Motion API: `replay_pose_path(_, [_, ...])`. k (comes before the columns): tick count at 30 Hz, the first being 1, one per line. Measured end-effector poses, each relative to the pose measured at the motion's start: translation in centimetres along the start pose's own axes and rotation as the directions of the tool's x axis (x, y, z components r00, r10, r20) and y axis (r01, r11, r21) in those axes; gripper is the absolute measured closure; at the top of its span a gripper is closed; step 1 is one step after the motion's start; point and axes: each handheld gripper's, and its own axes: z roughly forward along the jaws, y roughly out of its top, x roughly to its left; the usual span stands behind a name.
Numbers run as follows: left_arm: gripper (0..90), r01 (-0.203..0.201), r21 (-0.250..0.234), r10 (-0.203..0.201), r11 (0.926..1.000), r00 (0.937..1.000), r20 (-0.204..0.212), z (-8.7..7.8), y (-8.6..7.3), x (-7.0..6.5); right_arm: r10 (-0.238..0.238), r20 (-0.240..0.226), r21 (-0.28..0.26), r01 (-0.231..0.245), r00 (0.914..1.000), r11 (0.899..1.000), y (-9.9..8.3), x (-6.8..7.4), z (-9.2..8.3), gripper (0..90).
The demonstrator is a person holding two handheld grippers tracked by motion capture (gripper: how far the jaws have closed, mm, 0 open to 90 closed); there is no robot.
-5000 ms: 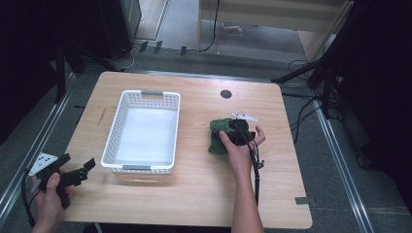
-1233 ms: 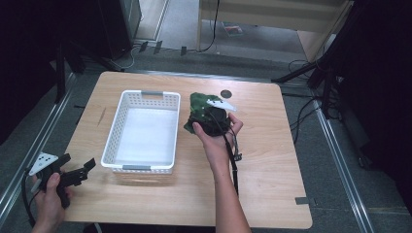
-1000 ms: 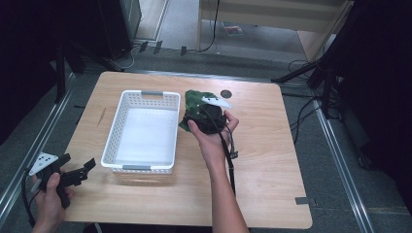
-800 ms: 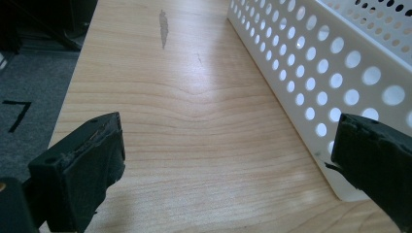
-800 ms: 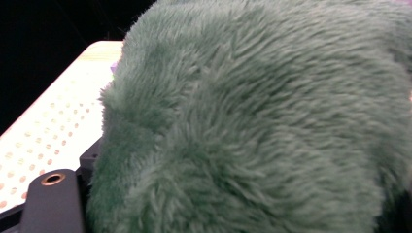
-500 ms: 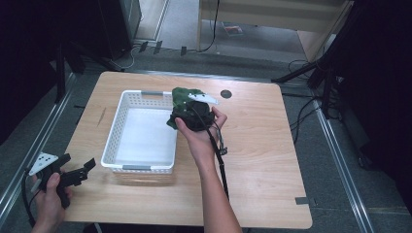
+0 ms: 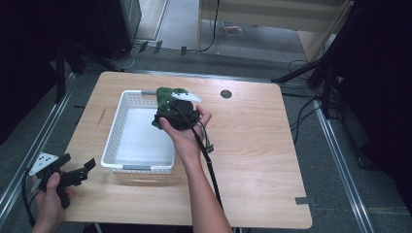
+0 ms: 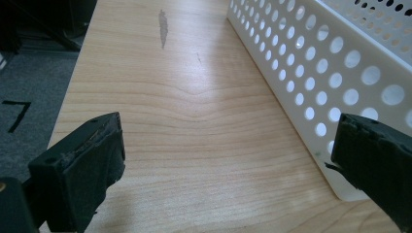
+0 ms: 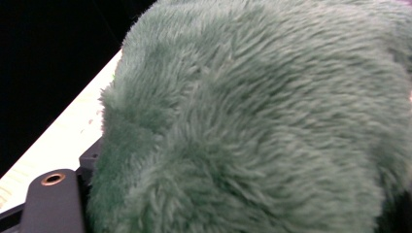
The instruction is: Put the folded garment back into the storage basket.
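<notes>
1. Carrying a green plush toy (image 7: 167,97), the right gripper (image 7: 176,114) stays clamped on it above the white basket's (image 7: 112,141) far right corner.
2. Basket lies directly below and left.
3. Left gripper (image 7: 73,174), jaws wide and empty, waits at the surface's near left corner.

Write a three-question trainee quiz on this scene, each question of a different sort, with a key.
1. True or false: the green plush toy lies flat on the table.
2. Which gripper holds the toy? A) the left gripper B) the right gripper
3. Fill in: the toy hangs over the far right corner of the white ____.

Key:
1. False: it is held up above the basket's rim.
2. B: its jaws are shut on the toy, whose fur shows close up in the right gripper view. The left gripper's jaws stand open near the table's near left corner.
3. basket
</notes>
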Motion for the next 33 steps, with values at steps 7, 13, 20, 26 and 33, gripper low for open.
replay_pose_path(7, [0.0,-0.001,0.001,0.001,1.0000,1.0000,0.001,0.0,0.0,0.0,-0.004,-0.017,0.008,0.004,0.9998,1.000,-0.1,1.1,0.8,18.3])
replay_pose_path(13, [0.0,-0.002,0.002,0.002,1.0000,1.0000,0.000,0.0,0.0,0.0,-0.006,-0.025,0.016,0.007,0.9997,1.000,-0.2,2.0,1.3,18.3])
replay_pose_path(20, [0.0,-0.002,0.002,0.002,1.0000,1.0000,0.001,0.0,0.0,0.0,-0.010,-0.044,0.025,0.012,0.9990,1.000,-0.4,3.0,2.2,18.3])
replay_pose_path(26, [0.0,-0.003,0.003,0.003,1.0000,1.0000,0.002,0.0,0.0,0.0,-0.002,-0.056,0.034,0.004,0.9984,0.999,-0.5,3.6,2.8,18.3])
replay_pose_path(33, [0.0,-0.005,0.004,0.005,1.0000,1.0000,0.003,0.0,0.0,0.0,0.008,-0.065,0.051,-0.004,0.9978,0.999,-0.7,4.4,3.7,18.3])
